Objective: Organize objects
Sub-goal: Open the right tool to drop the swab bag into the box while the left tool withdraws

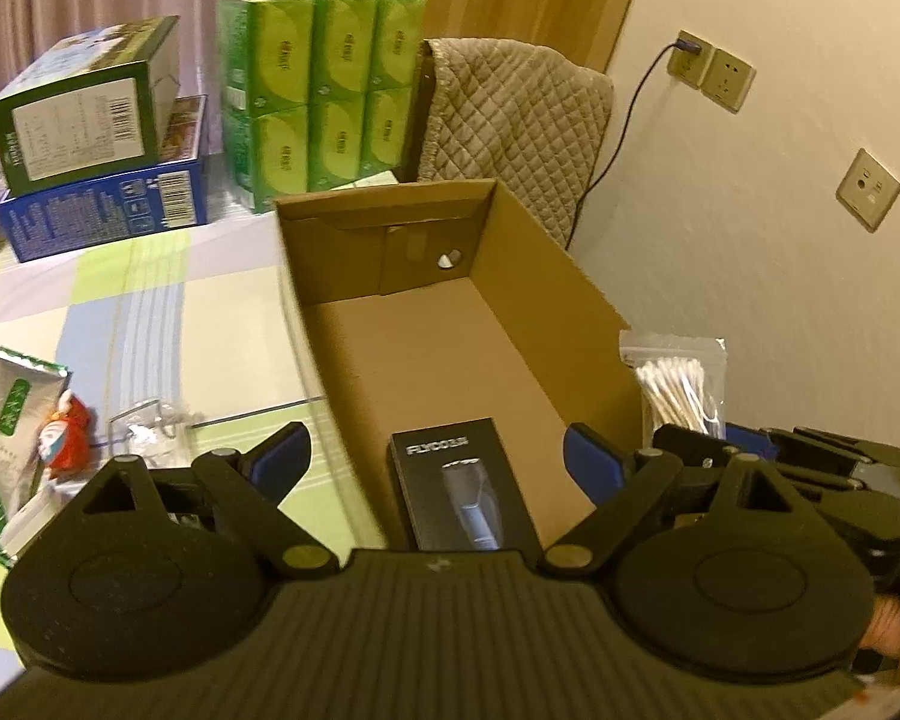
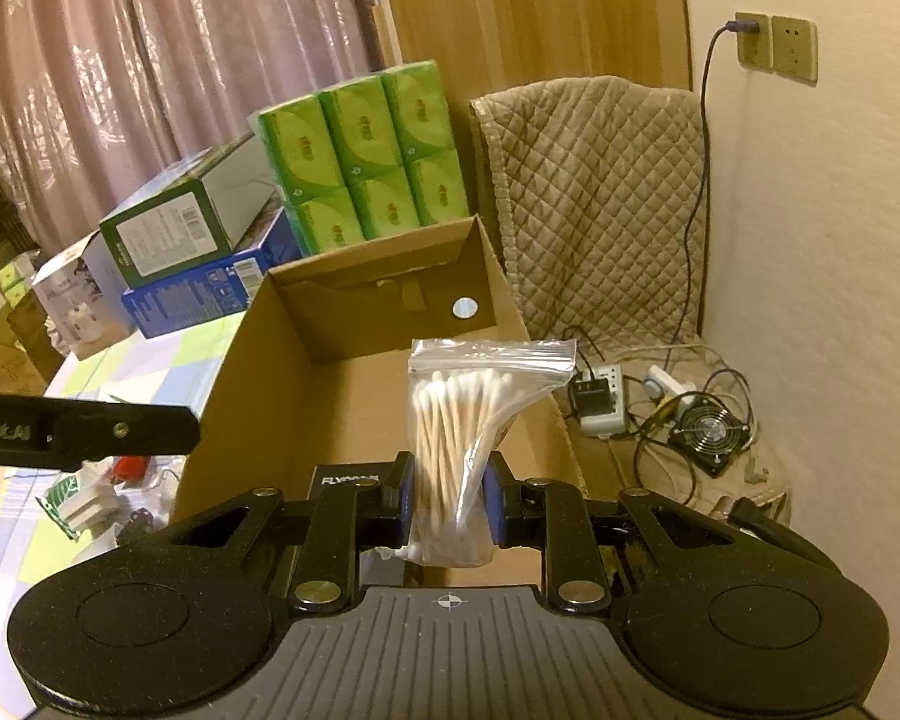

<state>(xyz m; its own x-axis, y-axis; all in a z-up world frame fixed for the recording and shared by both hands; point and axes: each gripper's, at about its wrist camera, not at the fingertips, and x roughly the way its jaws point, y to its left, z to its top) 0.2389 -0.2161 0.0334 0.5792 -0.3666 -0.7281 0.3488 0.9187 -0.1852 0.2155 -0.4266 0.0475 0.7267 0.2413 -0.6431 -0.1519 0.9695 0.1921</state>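
The right gripper (image 2: 447, 504) is pinching a zip bag of cotton swabs (image 2: 468, 438) between its blue pads, holding it upright above the open cardboard box (image 2: 366, 324). The left gripper (image 1: 438, 462) is hovering with fingers spread wide and holding nothing, over the box's near end, where a black carton (image 1: 450, 480), possibly a shaver package, is lying on the box floor.
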